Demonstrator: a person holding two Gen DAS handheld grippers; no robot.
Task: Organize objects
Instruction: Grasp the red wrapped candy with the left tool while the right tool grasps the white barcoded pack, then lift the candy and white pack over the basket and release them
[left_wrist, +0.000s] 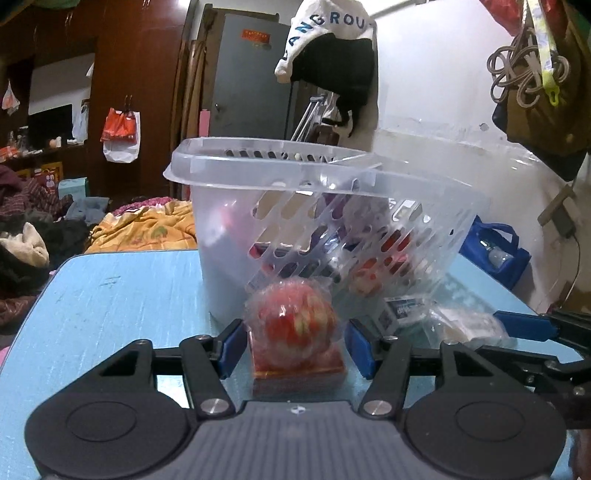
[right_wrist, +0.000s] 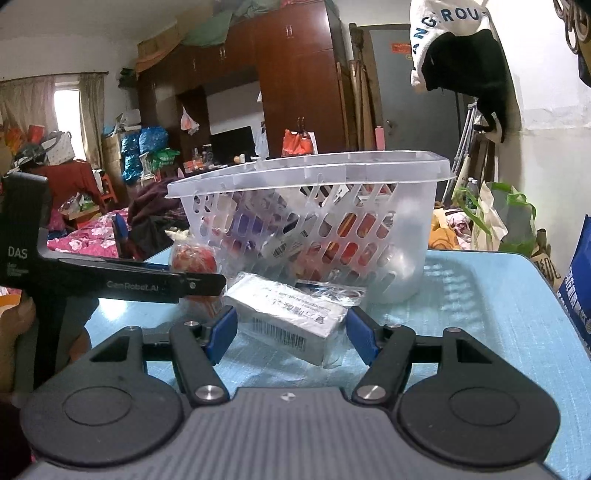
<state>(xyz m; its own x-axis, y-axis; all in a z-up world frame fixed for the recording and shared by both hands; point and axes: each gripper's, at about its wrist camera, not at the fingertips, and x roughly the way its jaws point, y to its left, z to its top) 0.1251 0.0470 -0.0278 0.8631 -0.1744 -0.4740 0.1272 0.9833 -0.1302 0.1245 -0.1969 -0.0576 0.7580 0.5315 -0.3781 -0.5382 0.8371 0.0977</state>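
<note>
A clear plastic basket (left_wrist: 295, 206) holding several packaged items stands on the light blue table (left_wrist: 110, 295). In the left wrist view my left gripper (left_wrist: 295, 347) is open, its blue pads on either side of a red ball wrapped in plastic (left_wrist: 295, 325) that sits on a red base in front of the basket. In the right wrist view my right gripper (right_wrist: 291, 332) is open around a white plastic-wrapped box with a barcode (right_wrist: 284, 317), which lies on the table (right_wrist: 480, 314) before the basket (right_wrist: 314, 221). The red ball (right_wrist: 194, 260) shows to the left.
The other gripper's blue finger (left_wrist: 524, 325) reaches in at the right of the left wrist view, over wrapped packets (left_wrist: 443, 317). The left gripper's black body (right_wrist: 110, 284) crosses the right wrist view. Bedding and clothes lie beyond the table; bags hang on the wall.
</note>
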